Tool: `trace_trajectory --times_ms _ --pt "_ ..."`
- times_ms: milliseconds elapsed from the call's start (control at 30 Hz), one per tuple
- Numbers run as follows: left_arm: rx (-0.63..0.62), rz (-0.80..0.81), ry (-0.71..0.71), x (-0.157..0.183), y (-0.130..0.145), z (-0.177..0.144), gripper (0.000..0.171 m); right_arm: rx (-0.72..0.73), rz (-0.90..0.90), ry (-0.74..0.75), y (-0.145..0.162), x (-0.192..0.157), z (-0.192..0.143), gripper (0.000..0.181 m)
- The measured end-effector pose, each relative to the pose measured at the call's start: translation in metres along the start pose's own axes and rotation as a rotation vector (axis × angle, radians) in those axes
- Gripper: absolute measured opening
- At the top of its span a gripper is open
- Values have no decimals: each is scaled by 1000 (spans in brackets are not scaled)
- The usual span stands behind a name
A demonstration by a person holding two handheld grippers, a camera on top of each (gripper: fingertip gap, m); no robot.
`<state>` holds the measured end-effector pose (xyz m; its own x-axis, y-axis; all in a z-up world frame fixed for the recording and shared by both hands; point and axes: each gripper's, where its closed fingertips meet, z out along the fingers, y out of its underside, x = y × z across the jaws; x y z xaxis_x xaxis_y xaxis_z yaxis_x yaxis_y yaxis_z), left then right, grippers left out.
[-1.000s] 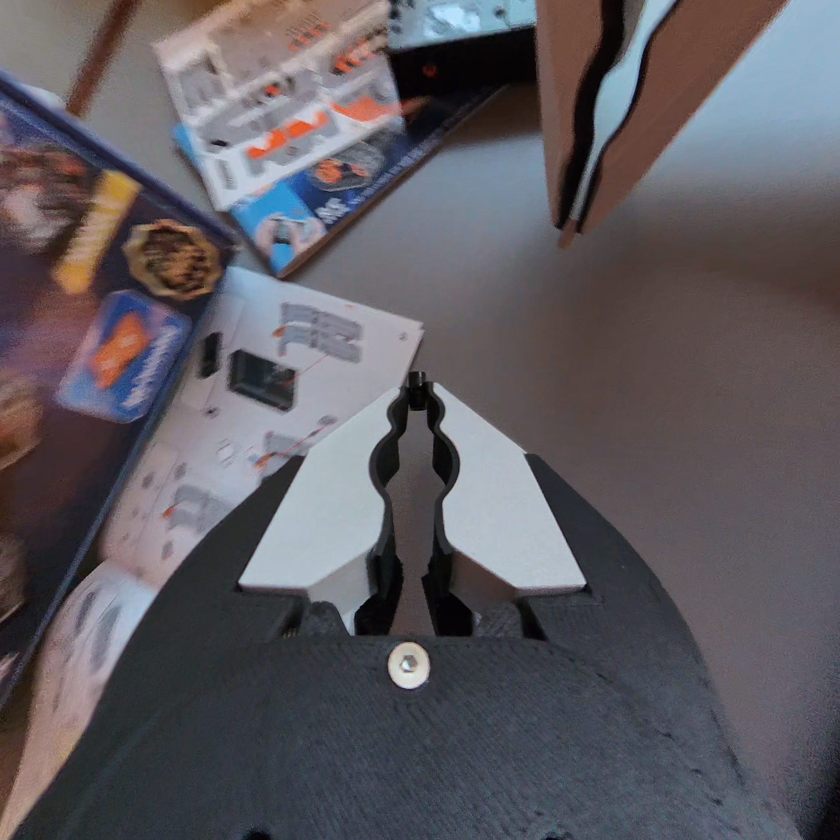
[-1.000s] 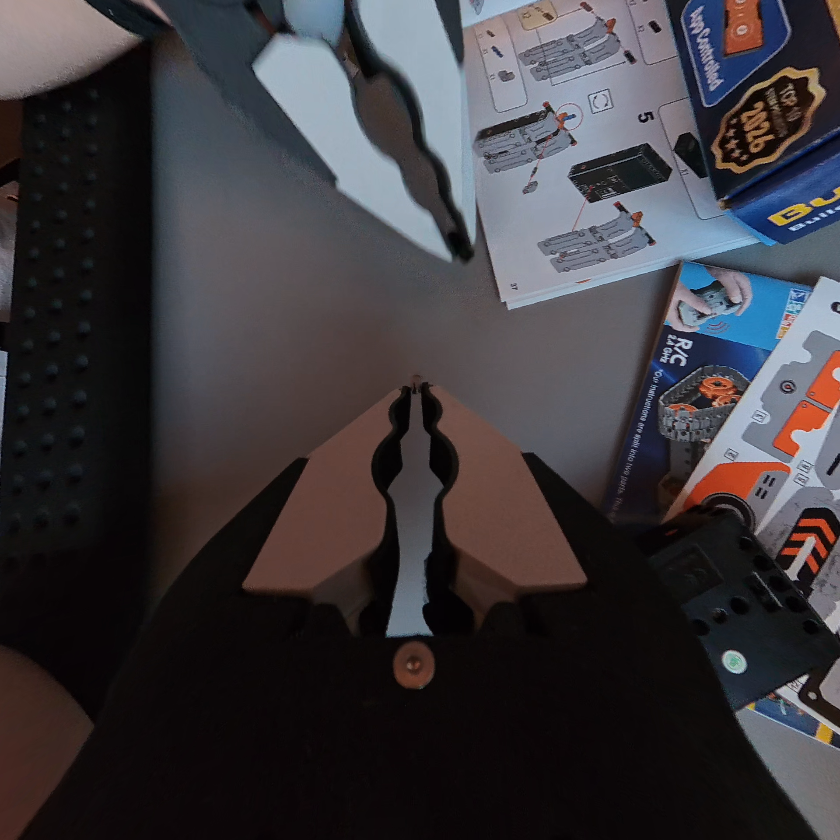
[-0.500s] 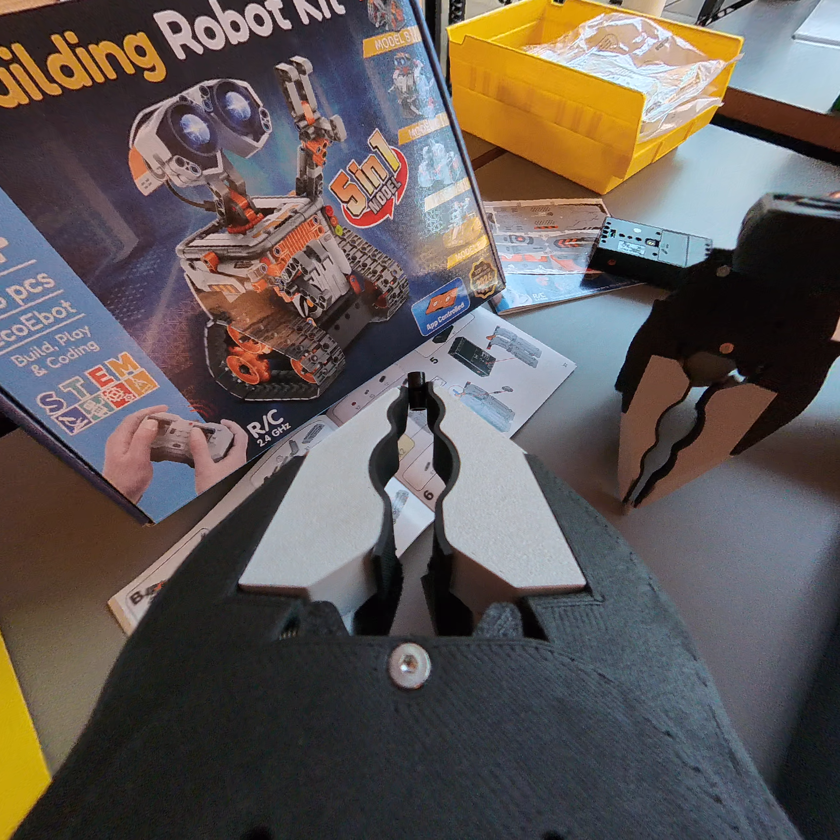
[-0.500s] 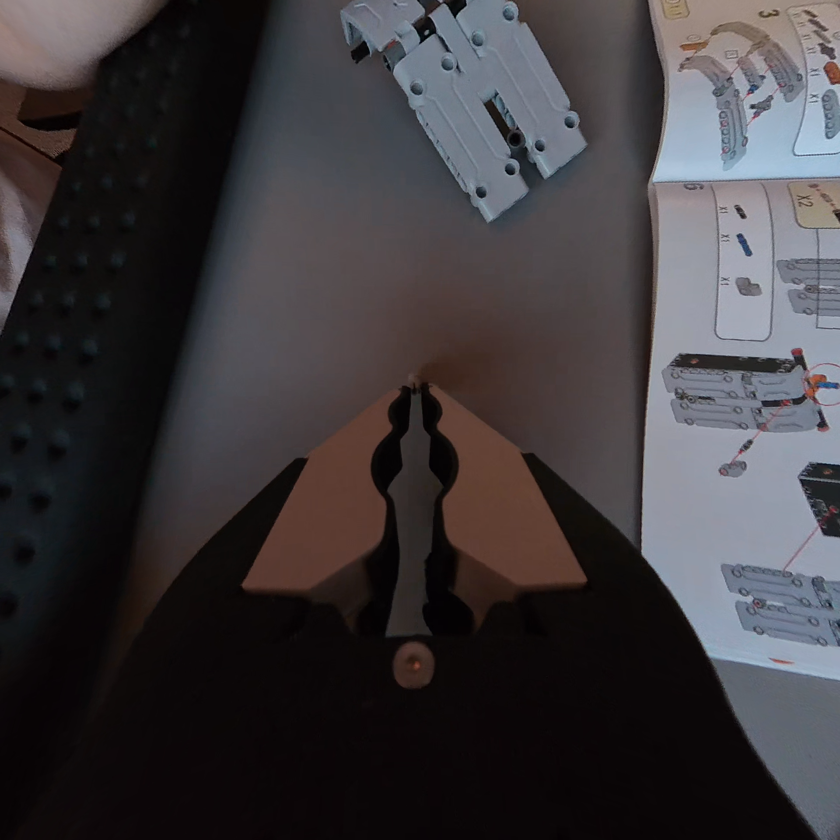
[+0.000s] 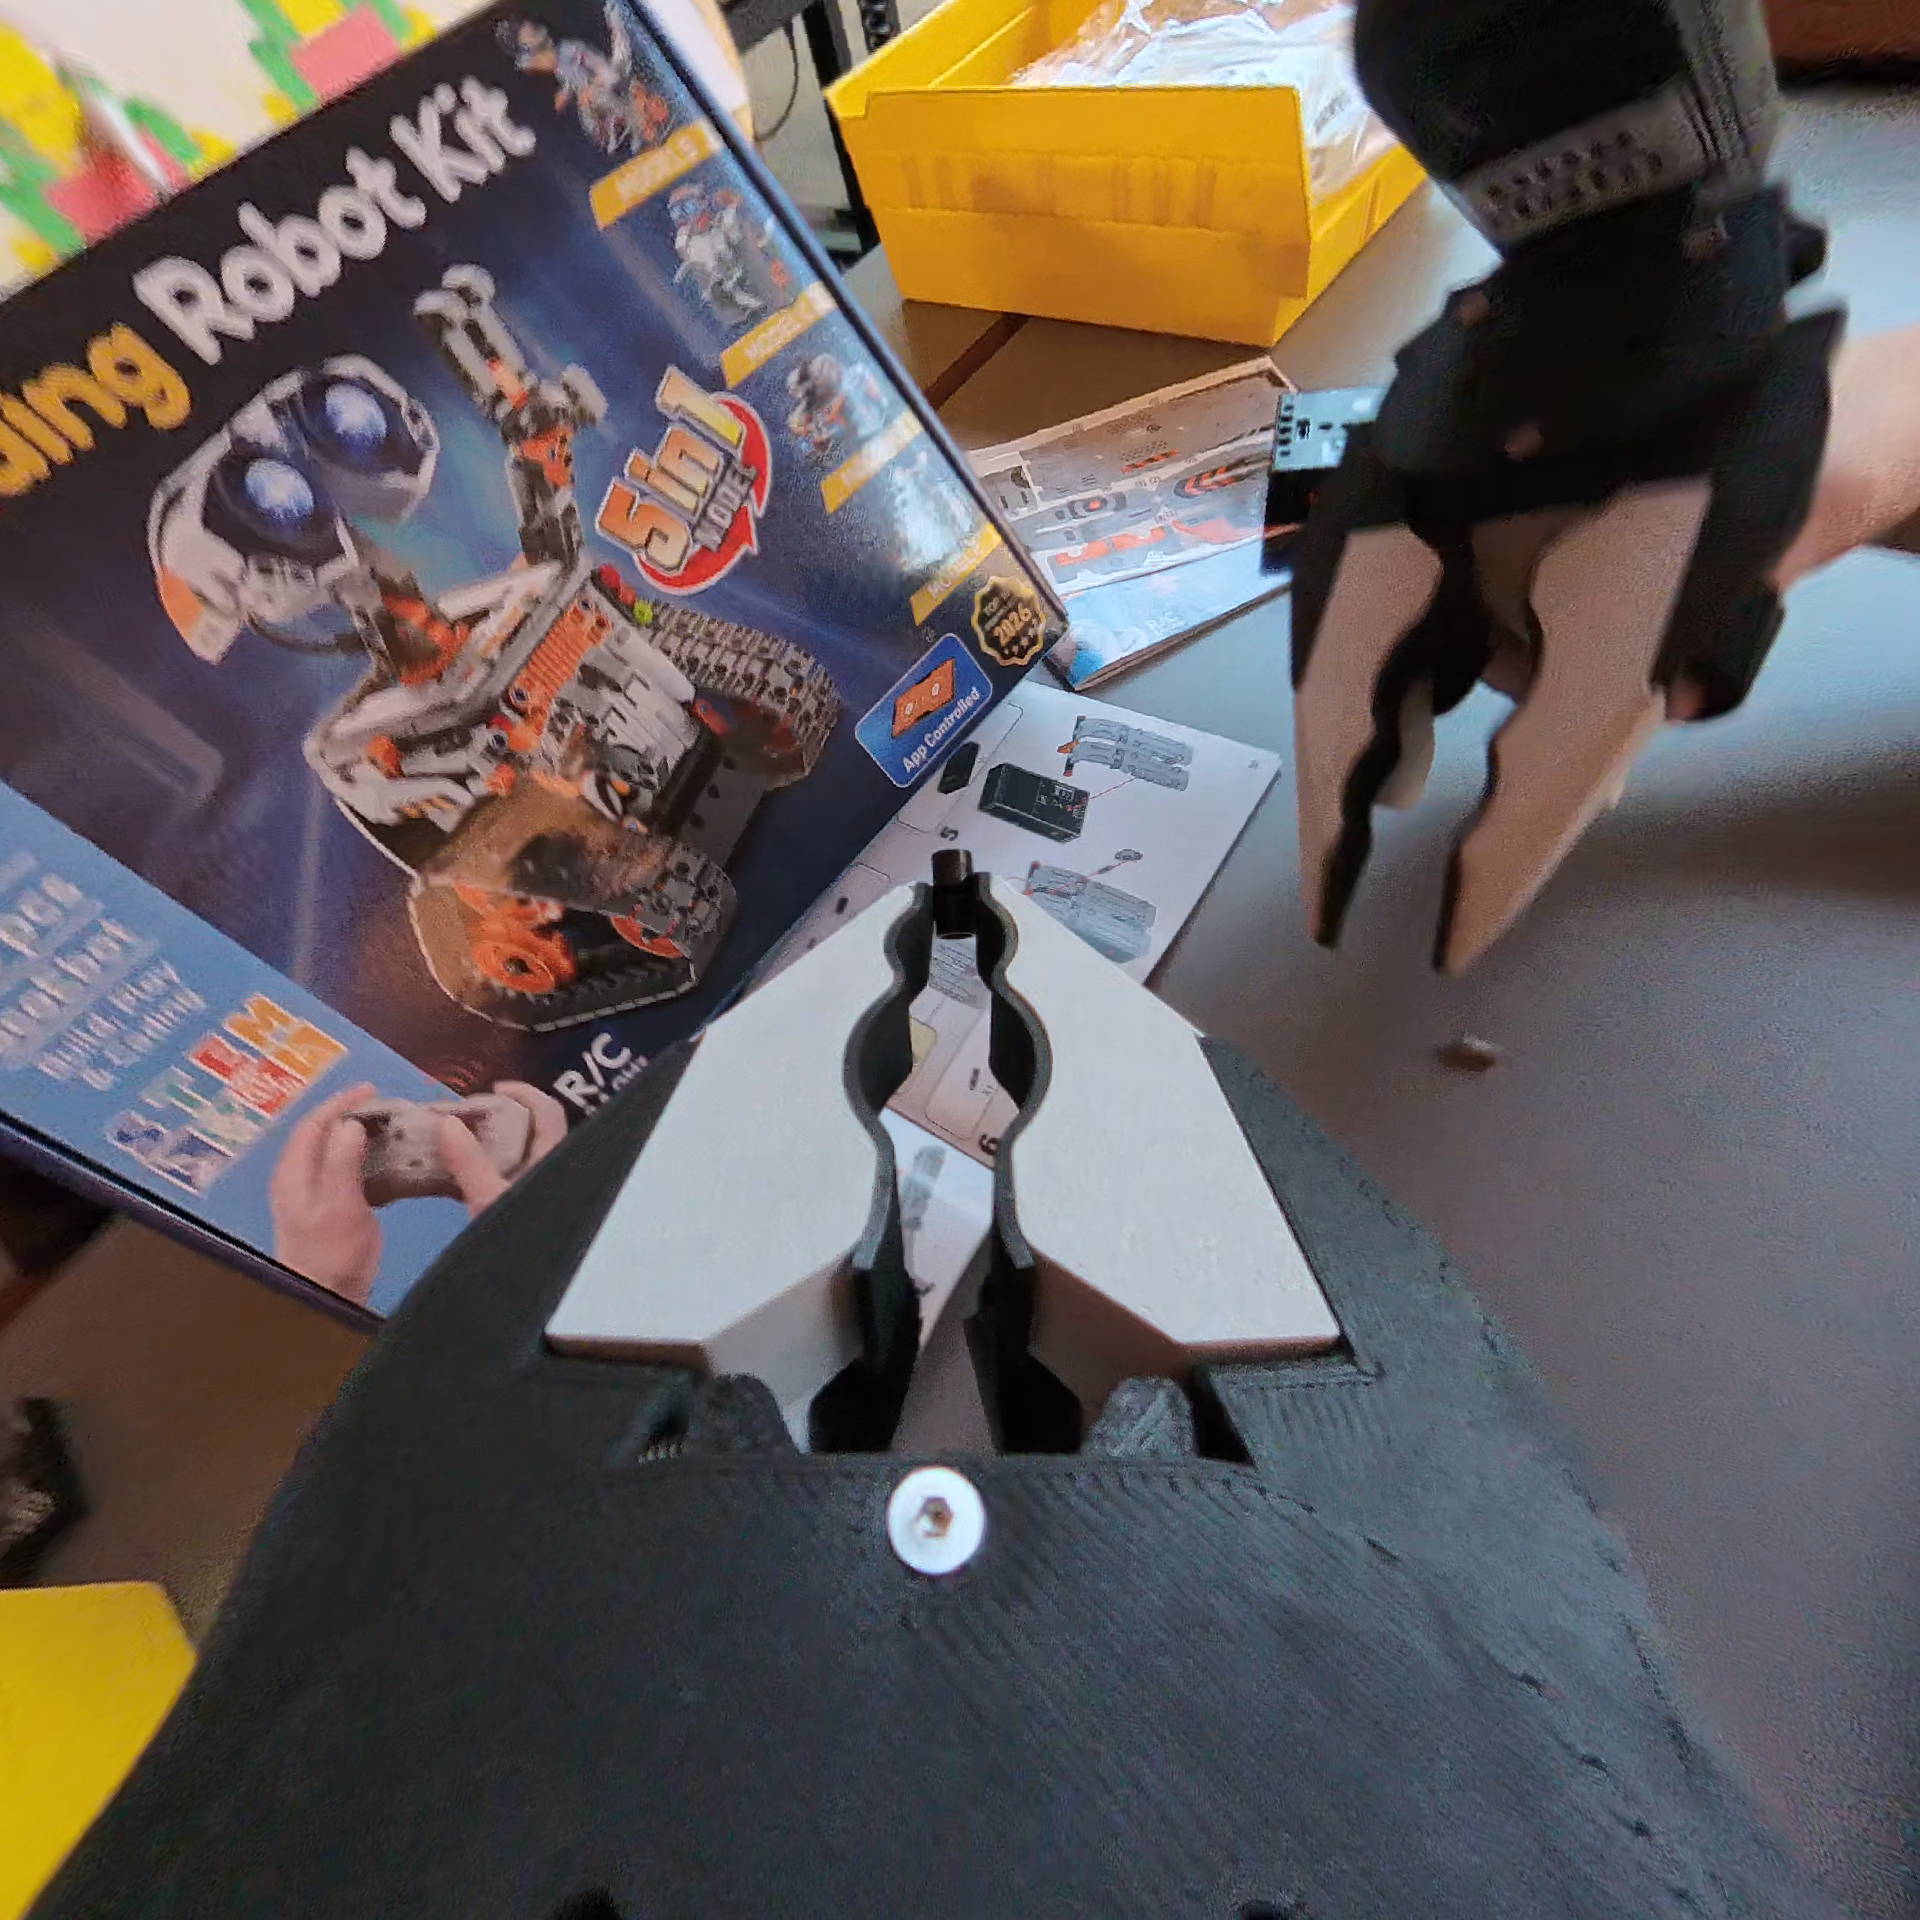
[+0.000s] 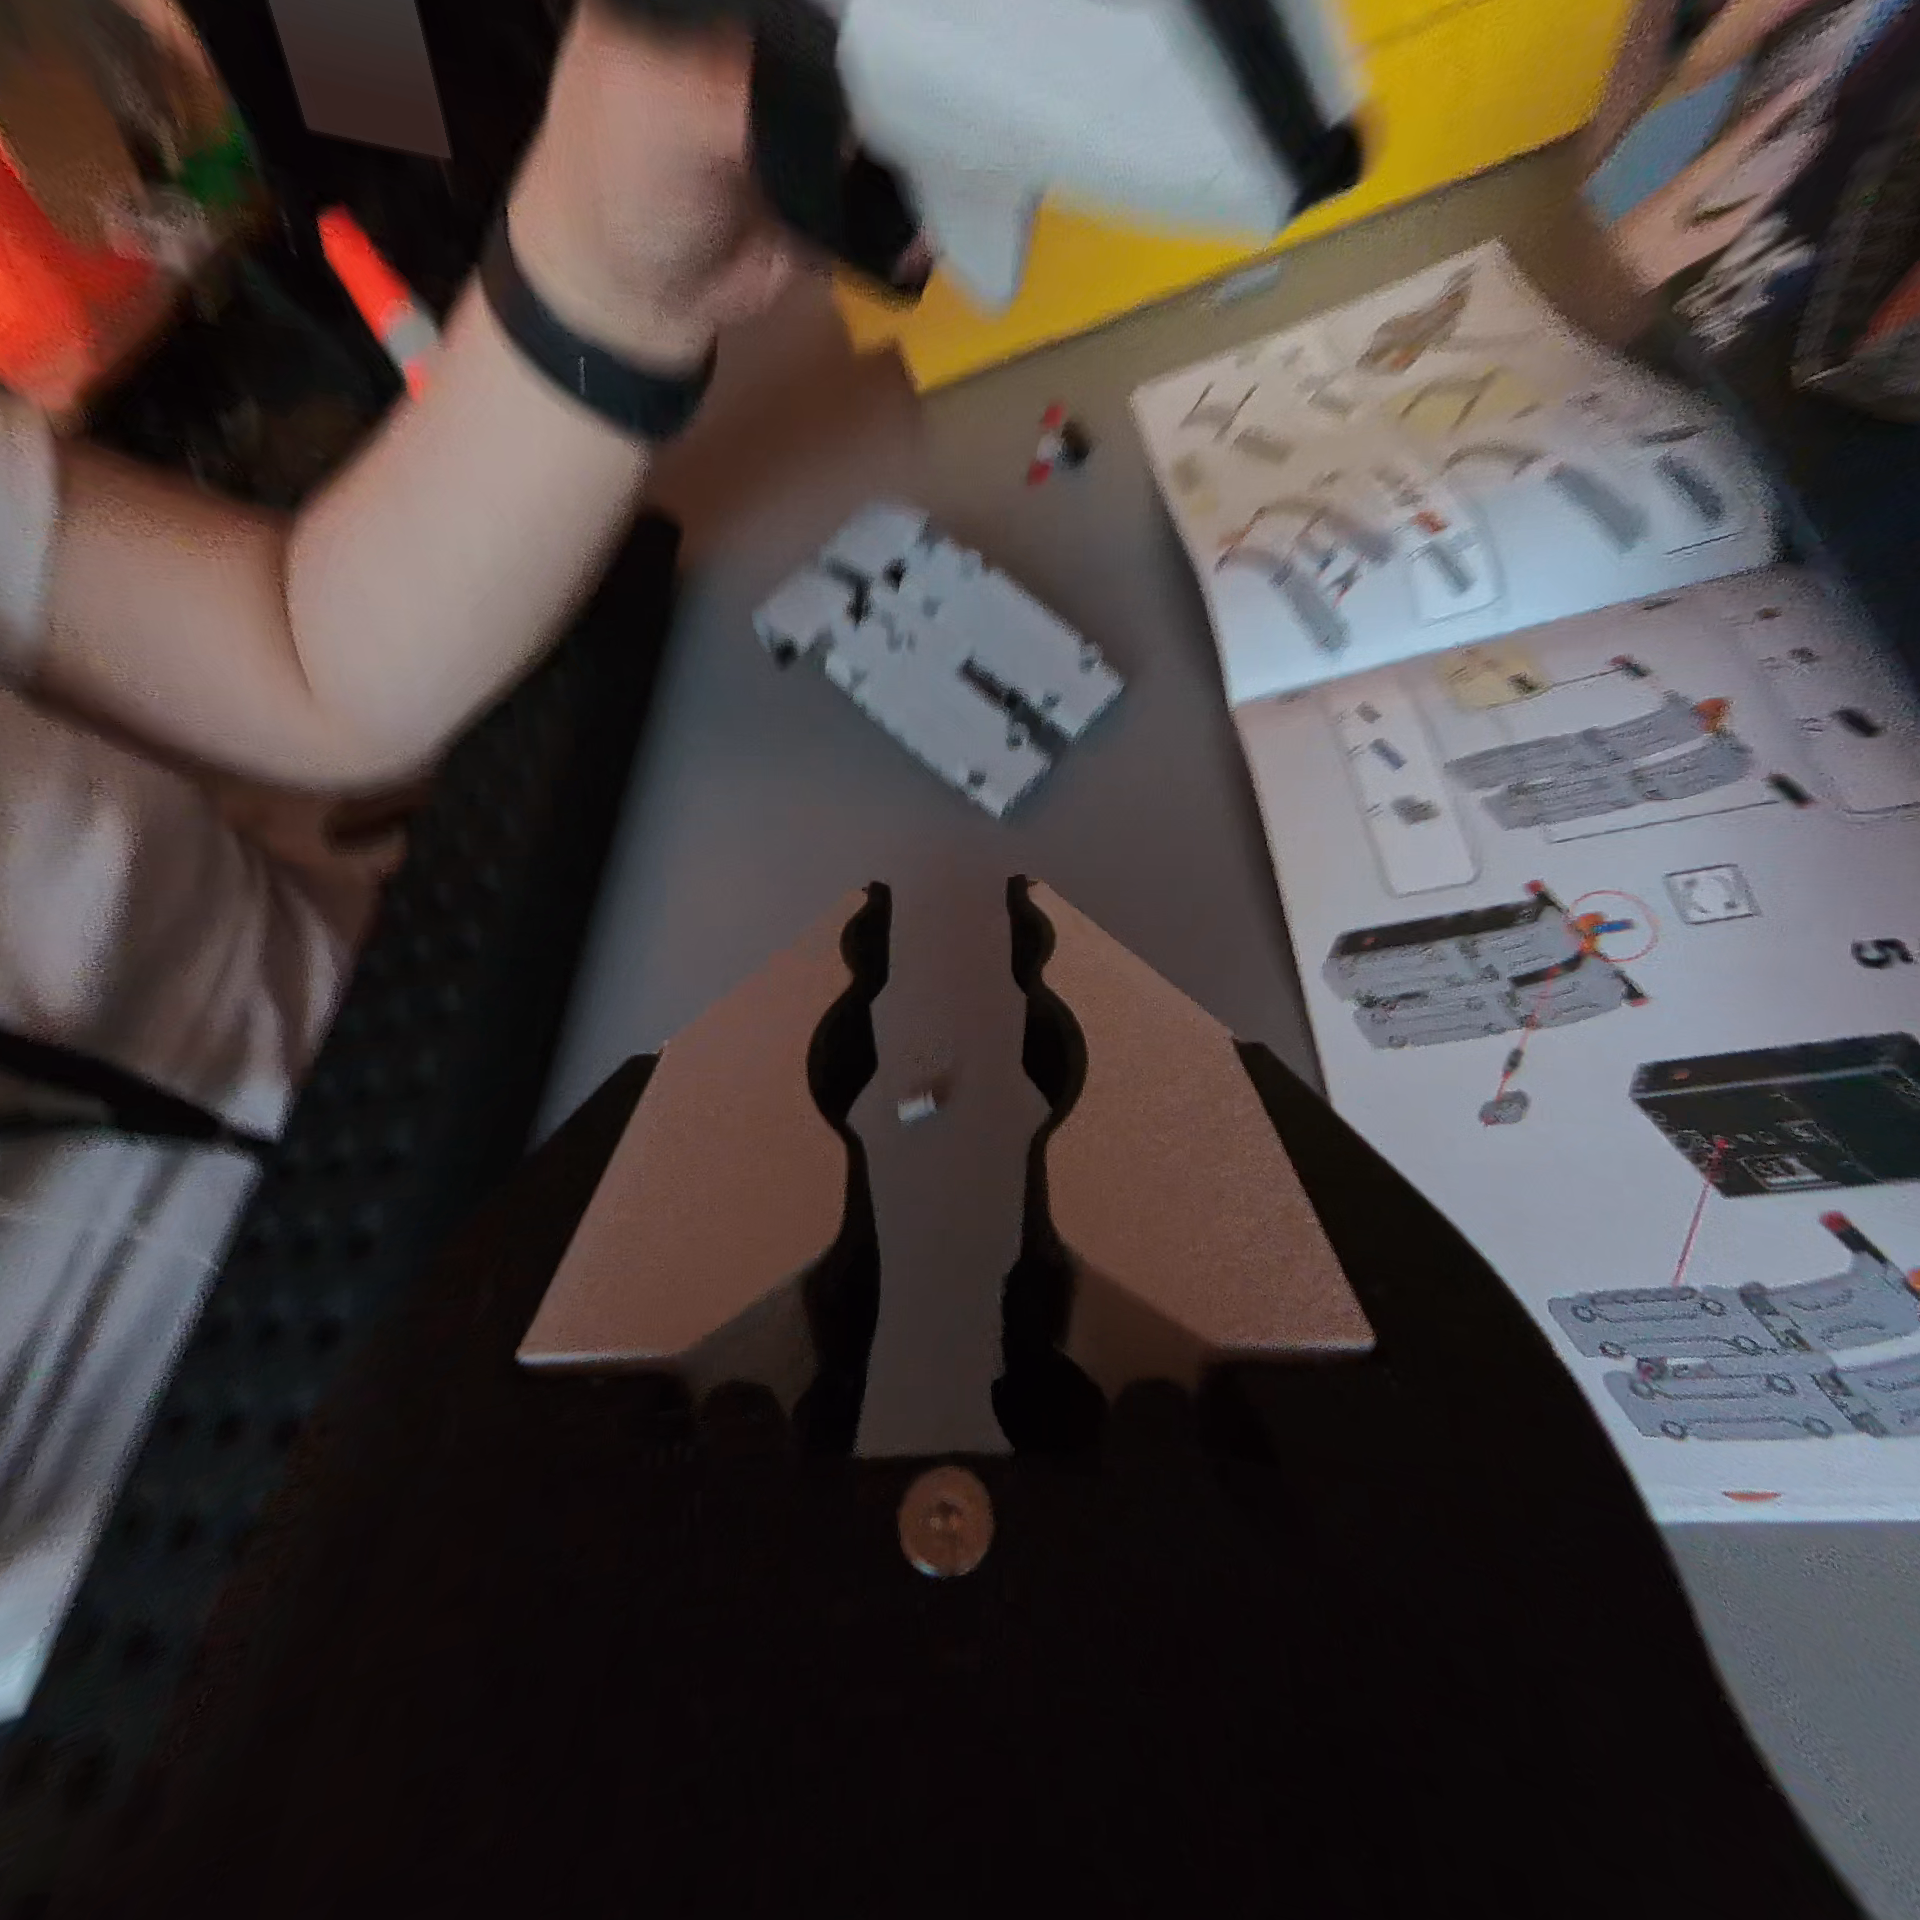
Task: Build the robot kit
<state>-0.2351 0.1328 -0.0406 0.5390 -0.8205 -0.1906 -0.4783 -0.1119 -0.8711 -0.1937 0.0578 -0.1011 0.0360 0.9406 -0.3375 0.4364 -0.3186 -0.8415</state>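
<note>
The left gripper (image 5: 954,894) is clamped on a small black pin (image 5: 952,891) only at its very tip, so the smooth round pin may slip out if tilted. The right gripper (image 6: 948,896) is held apart above a tiny grey bush (image 6: 918,1103) on the matte grey worktop (image 6: 1122,894); this bush may roll away. A studded grey block assembly (image 6: 935,657) is seen farther on, beside the glossy instruction booklet (image 6: 1621,935)
</note>
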Motion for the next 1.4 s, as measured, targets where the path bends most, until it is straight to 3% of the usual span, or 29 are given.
trace_trajectory --times_ms 167,300,467,633,1033,1400 --pt "9 220 -13 24 -8 6 6 362 374 -53 -52 16 -18 29" --pt "-28 354 -17 41 -6 15 6 430 505 -68 -57 24 -20 32" --pt "-89 430 -9 52 4 25 6 412 521 -49 -54 26 -16 28" --pt "-108 471 26 62 8 27 6 389 560 -122 -48 23 -14 19" --pt "-111 496 40 69 7 28 6 407 690 -288 -45 16 -14 19" --pt "-155 512 39 69 15 31 6 374 692 -250 -40 19 -10 19"
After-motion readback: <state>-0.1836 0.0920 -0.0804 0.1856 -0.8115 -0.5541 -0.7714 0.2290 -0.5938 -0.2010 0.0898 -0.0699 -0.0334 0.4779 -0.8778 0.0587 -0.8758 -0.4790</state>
